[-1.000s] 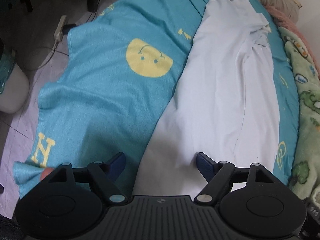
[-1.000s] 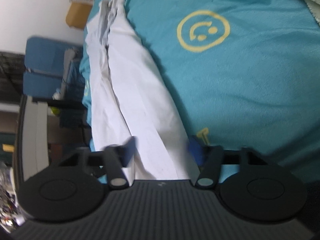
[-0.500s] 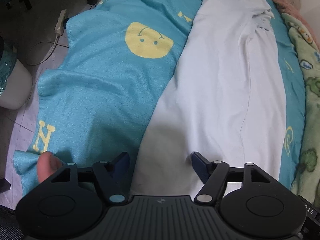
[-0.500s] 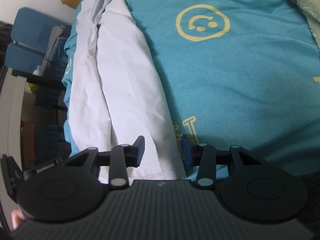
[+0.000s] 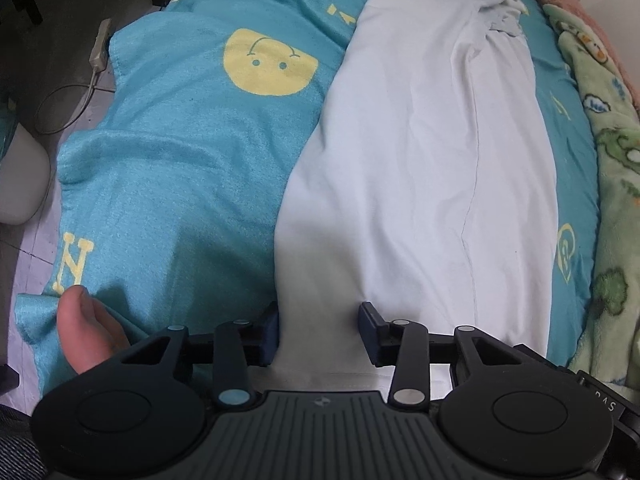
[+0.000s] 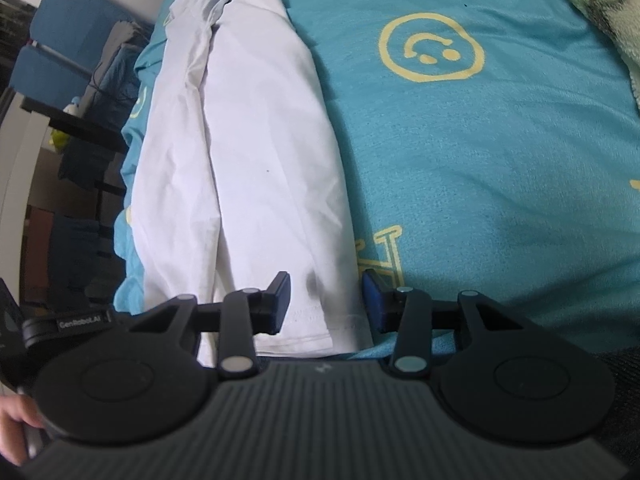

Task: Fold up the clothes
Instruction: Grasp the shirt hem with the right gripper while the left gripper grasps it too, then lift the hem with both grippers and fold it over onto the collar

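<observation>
A: What moved?
B: Both tongs dropped closer to the hem of the white garment [image 5: 420, 152], lying lengthwise on the blue bedspread [image 5: 172, 152].
A: Grips?
B: Left tongs [image 5: 318, 330] and right tongs [image 6: 326, 300] straddle the hem, released.

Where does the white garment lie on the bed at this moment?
The white garment lies lengthwise on the teal blanket; in both wrist views its near hem sits between each gripper's open fingers, with the green fleece blanket beyond it.
</observation>
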A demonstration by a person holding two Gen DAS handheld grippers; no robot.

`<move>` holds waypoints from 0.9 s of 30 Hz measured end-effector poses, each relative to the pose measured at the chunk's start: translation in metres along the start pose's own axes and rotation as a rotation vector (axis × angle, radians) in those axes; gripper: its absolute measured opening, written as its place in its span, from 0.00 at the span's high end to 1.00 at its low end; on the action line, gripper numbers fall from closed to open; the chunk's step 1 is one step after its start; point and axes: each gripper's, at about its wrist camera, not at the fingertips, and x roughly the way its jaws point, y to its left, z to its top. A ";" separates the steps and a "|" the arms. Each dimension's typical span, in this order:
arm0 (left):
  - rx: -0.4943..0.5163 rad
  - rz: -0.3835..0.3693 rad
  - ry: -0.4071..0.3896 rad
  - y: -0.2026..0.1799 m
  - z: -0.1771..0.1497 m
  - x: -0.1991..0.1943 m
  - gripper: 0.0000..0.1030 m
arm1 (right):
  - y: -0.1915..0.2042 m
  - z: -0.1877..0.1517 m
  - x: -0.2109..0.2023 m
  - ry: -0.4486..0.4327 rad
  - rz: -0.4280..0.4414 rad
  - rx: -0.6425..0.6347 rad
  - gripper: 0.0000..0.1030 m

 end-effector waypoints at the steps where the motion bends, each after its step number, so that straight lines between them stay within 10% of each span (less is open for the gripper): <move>1: 0.001 0.000 0.001 -0.001 -0.001 -0.001 0.59 | 0.000 0.000 0.000 0.001 -0.002 -0.003 0.59; 17: 0.027 -0.065 -0.084 -0.007 -0.024 -0.025 0.94 | 0.012 -0.004 -0.004 -0.007 0.024 -0.080 0.92; 27: -0.050 -0.327 -0.263 -0.005 0.010 -0.082 0.96 | 0.015 0.013 -0.064 -0.130 0.258 0.060 0.94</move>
